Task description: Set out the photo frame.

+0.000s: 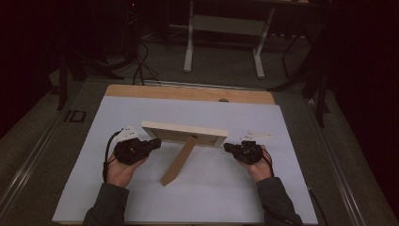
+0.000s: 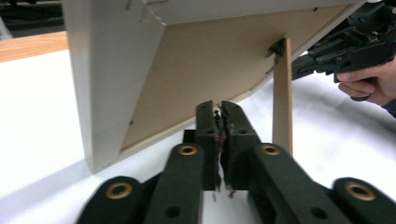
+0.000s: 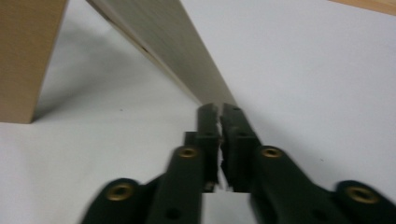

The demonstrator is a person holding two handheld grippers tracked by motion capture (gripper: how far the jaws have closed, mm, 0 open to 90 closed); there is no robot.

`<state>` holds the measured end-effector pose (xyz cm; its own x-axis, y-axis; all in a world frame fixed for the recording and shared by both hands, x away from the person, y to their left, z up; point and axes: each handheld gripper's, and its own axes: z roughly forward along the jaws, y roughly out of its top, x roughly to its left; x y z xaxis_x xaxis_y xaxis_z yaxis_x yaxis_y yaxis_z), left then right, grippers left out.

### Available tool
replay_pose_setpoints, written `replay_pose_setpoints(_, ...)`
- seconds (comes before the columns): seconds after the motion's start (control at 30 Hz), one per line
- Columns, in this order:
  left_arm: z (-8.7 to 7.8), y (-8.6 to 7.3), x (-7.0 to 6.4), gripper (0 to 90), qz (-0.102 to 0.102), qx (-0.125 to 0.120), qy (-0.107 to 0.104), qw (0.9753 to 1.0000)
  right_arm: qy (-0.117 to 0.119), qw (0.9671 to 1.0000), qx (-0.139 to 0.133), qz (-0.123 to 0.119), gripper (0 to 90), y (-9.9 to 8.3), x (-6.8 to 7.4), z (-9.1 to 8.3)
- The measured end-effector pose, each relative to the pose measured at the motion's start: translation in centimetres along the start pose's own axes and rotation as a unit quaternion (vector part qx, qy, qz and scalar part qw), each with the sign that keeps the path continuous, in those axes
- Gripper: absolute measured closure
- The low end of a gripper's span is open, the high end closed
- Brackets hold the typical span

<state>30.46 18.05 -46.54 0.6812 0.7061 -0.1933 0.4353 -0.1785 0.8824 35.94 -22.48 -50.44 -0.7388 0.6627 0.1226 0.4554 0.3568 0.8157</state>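
On the white mat (image 1: 141, 197) a frame (image 1: 183, 132) stands on its strut (image 1: 179, 160), front hidden; left gripper (image 1: 153, 144) and right gripper (image 1: 228, 147) flank it, both clenched, empty; contact unclear.

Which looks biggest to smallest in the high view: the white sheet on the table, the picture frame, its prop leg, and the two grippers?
1. White sheet, by far.
2. Picture frame.
3. Prop leg, long but thin.
The left gripper and right gripper look alike, and roughly match the leg in area, so I won't rank those.
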Motion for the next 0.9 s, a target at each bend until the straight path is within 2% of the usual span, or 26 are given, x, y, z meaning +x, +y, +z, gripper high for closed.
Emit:
replay_pose_setpoints(0.23, -0.3, 0.2, 0.2, 90.0, 0.005, 0.003, 0.006, 1.0000, -0.018, 0.9998, -0.003, 0.007, 90.0, 0.2, -0.6, 0.0)
replay_pose_setpoints(0.57, 0.1, 0.3, 0.4, 90.0, 0.000, -0.007, 0.010, 0.9999, -0.035, 0.9991, -0.008, 0.021, 90.0, 0.0, -1.2, -0.2)
replay_pose_setpoints(0.73, 0.2, 0.5, 0.4, 90.0, -0.006, -0.014, 0.020, 0.9997, -0.045, 0.9985, -0.012, 0.027, 90.0, 0.4, -1.6, -0.2)
replay_pose_setpoints(0.9, 0.3, 0.6, 0.4, 90.0, -0.005, -0.015, 0.020, 0.9997, -0.049, 0.9981, -0.019, 0.034, 90.0, 0.9, -1.8, 0.0)
